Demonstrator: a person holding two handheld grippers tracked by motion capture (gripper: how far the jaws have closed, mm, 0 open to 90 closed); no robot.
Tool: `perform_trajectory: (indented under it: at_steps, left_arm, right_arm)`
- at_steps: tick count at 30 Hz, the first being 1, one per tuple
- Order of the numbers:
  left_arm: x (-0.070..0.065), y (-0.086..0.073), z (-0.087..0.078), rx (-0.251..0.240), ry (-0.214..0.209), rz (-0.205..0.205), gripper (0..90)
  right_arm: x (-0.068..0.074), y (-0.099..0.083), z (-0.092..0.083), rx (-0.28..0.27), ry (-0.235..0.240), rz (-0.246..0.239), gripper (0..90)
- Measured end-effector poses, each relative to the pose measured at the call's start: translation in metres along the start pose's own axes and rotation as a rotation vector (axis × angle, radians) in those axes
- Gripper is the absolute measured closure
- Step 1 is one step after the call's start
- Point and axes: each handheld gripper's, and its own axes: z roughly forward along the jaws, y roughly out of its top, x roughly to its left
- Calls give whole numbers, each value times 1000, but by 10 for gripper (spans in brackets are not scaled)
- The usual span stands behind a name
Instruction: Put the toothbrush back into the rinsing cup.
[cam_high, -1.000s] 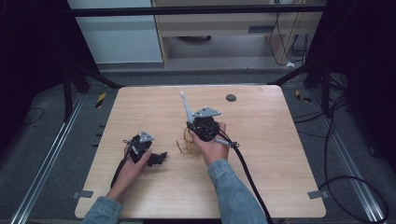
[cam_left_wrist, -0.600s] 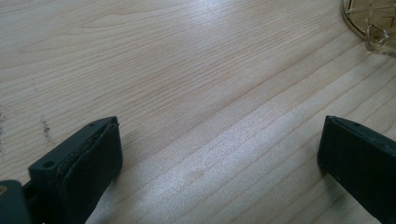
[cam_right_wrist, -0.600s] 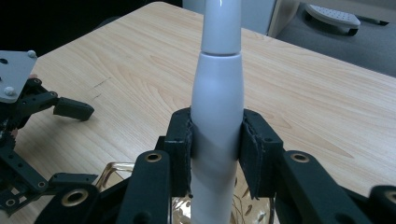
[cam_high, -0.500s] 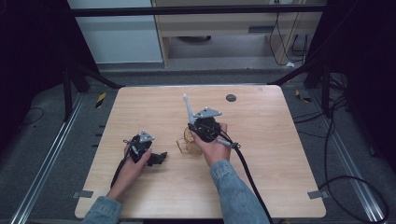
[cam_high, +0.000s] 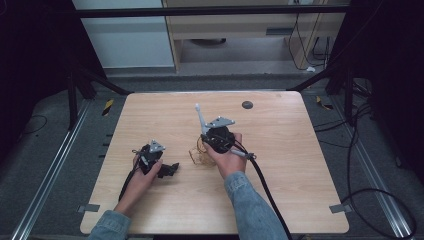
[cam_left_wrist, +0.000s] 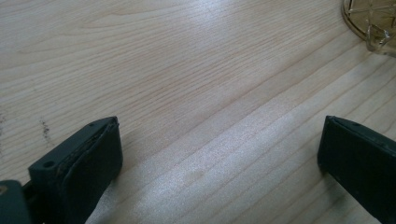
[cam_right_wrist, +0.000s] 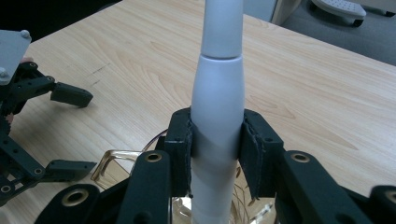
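Whisk handle upright in the right gripper, over the glass cup.
Jaws pinch the whisk; left gripper, spread empty, lies toward the desk's left edge.

Overhead view facing forward-down, two close tabletop views, shared table

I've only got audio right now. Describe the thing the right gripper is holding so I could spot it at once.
Start at the wooden table and go to the right gripper near its middle. Clamped between its jaws is a white handle, slim and rounded, rising at a tilt above a clear amber-tinted glass mug. It is the one white, opaque thing there; the mug is see-through and the left gripper black.
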Motion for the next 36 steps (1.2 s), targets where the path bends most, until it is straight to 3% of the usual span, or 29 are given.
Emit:
perform_trajectory:
  at_steps: [36]
  left_arm:
    - [0, 0, 0, 0, 0, 1, 0]
  right_arm:
    - [4, 3, 13, 60, 1, -12, 660]
